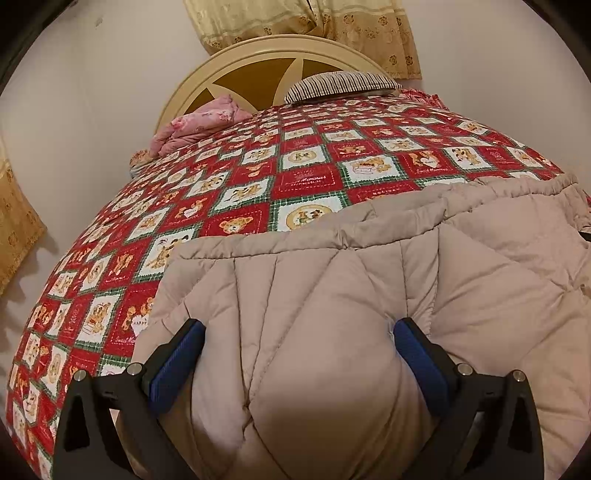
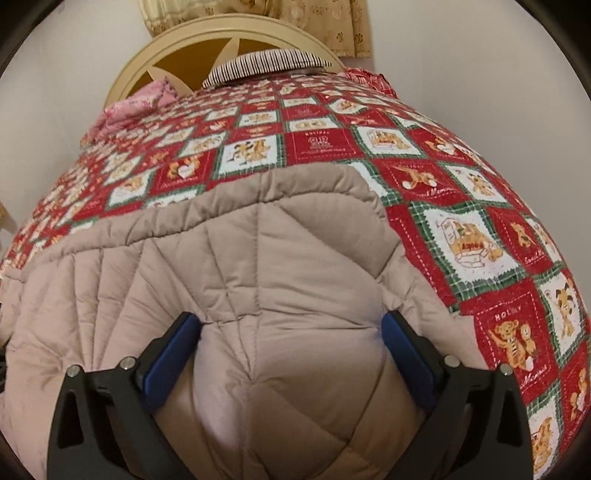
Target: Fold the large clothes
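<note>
A large beige quilted padded garment (image 1: 332, 288) lies spread on the near part of the bed; it also fills the near half of the right wrist view (image 2: 240, 258). My left gripper (image 1: 299, 328) is open, its blue-padded fingers (image 1: 177, 362) spread wide on either side of a puffed bulge of the garment near its left side. My right gripper (image 2: 291, 321) is open too, its fingers (image 2: 406, 354) straddling a bulge near the garment's right corner. Neither pinches the fabric.
The bed has a red, white and green teddy-bear patchwork cover (image 1: 258, 177). A striped pillow (image 1: 340, 85) and pink bedding (image 1: 199, 125) lie by the cream headboard (image 1: 207, 74). Yellow curtains (image 1: 332, 22) hang behind. The wall (image 1: 74, 110) is left of the bed.
</note>
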Available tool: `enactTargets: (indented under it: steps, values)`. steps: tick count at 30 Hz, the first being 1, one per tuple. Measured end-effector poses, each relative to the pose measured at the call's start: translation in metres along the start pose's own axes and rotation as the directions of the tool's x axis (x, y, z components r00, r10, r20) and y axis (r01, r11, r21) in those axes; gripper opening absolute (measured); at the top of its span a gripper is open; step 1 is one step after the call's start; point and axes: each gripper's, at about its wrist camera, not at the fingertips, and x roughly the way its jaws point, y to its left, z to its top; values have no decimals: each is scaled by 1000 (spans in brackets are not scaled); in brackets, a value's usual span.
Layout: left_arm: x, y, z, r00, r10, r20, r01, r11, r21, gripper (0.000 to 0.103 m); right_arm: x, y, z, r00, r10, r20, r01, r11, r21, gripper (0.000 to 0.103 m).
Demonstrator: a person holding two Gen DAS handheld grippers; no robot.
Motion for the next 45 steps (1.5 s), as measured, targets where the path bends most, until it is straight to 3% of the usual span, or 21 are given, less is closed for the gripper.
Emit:
enactTargets:
  steps: [2,4,7,9,10,13,14,18,25,29,33,35,38,42,44,45]
  values:
    - [1,1,0,1000,-1,-5,1,1000,-4,102,-10,1,3,1000,-28,-13,28,1000,-6,96]
    - [2,2,0,1000,-5,-4,4,1000,-8,102,-39,6,3,998,-48,35,47,998,36,86]
    - [1,2,0,1000,-6,-1,6,1000,-11,102,-87,29,-4,985,77,152,-85,995,47,90]
    - [1,3,0,1000,-7,0,7,1000,-14,102,-108,59,-17,958,214,190,-214,977,-24,96]
    - [1,3,0,1000,-7,1,8,1000,-15,102,-108,73,-24,951,249,183,-240,968,-68,96]
    - [0,4,0,1000,-11,4,11,1000,-19,102,-87,101,-40,965,225,138,-200,964,-172,95]
    - [-1,4,0,1000,-14,7,14,1000,-22,102,-73,103,-45,970,217,106,-197,964,-177,89]
    - [-1,5,0,1000,-17,5,17,1000,-25,102,-53,93,-55,964,243,105,-226,962,-149,92]
    - [-3,9,0,999,-32,-4,32,999,-37,102,-41,100,-57,976,208,70,-194,966,-172,95]
    - [-42,37,-8,993,-117,8,118,988,-98,102,-39,100,-56,979,197,57,-184,967,-178,96]
    - [-108,80,-40,992,-96,82,106,987,-118,102,-39,100,-57,978,200,57,-188,966,-176,97]
    - [-132,106,-64,990,-109,94,123,978,-167,102,-40,100,-57,978,202,58,-189,966,-176,97]
    - [-150,132,-110,979,-193,62,203,941,-272,102,-40,101,-58,978,198,62,-185,966,-180,97]
    - [-148,127,-144,955,-293,37,288,898,-333,102,-42,102,-59,978,198,66,-183,966,-184,97]
    - [-141,120,-151,953,-303,24,291,885,-362,102,-43,102,-59,978,198,68,-182,966,-184,97]
    - [-136,117,-153,940,-341,31,326,864,-384,102,-43,102,-59,977,203,69,-188,965,-185,97]
